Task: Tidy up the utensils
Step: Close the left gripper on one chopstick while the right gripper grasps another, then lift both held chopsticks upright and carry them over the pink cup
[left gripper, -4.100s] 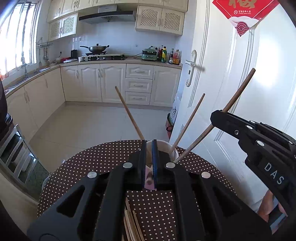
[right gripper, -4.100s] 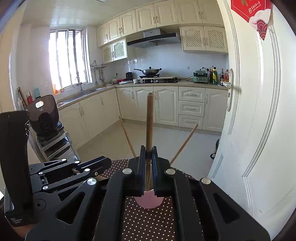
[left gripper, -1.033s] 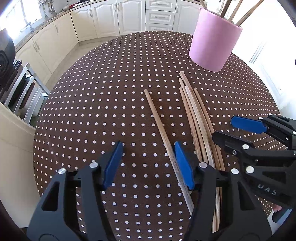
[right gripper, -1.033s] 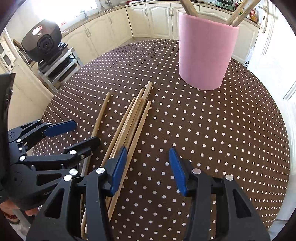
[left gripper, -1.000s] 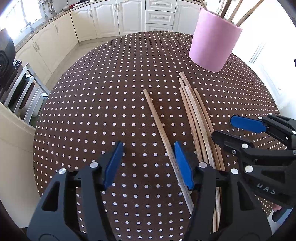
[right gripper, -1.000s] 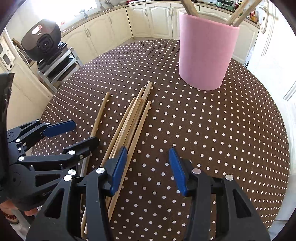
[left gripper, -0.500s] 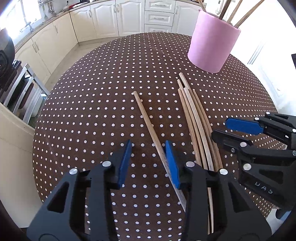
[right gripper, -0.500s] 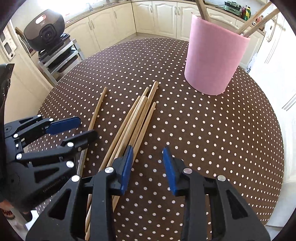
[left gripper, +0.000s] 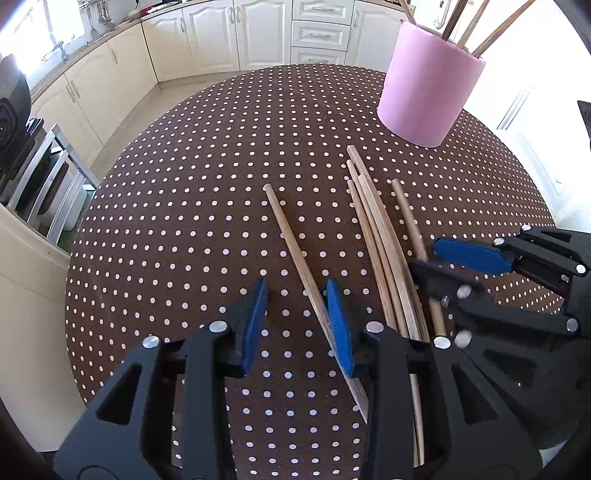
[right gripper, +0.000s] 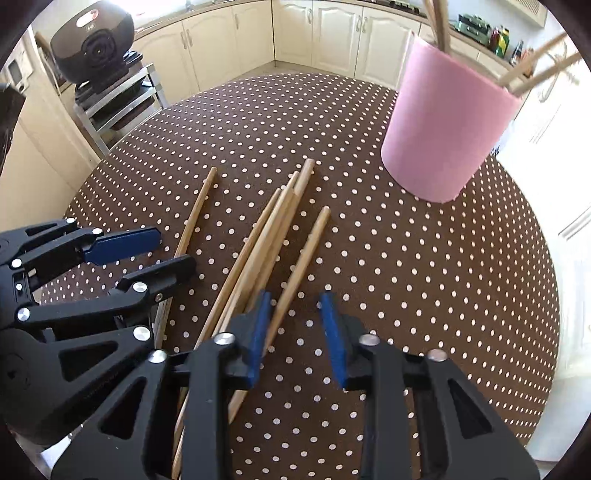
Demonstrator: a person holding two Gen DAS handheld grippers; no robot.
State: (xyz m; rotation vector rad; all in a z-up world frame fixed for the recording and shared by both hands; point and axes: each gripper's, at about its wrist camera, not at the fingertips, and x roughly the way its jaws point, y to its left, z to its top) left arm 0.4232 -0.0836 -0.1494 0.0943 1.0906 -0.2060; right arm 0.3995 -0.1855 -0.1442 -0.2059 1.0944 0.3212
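Observation:
On the brown dotted table (left gripper: 184,184) lie several wooden chopsticks. One lone chopstick (left gripper: 291,243) runs between the pads of my left gripper (left gripper: 295,321), close against the right pad; the jaws are closing and a gap still shows. Another chopstick (right gripper: 303,254) lies between the pads of my right gripper (right gripper: 295,328), by its left pad; those jaws are closing too, with a gap. A bundle of chopsticks (right gripper: 258,251) rests between the two grippers. The pink cup (left gripper: 428,92) stands at the far right, upright, with several sticks in it.
The round table's edge curves close on the left and near sides. A metal rack (right gripper: 118,99) with a black appliance (right gripper: 92,37) stands left of the table. Cream cabinets (left gripper: 258,33) line the far wall and a white door (right gripper: 561,184) is at the right.
Both grippers' jaws have narrowed, each around one chopstick. The right-hand chopstick has come away from the bundle, and the lone left one has shifted slightly left.

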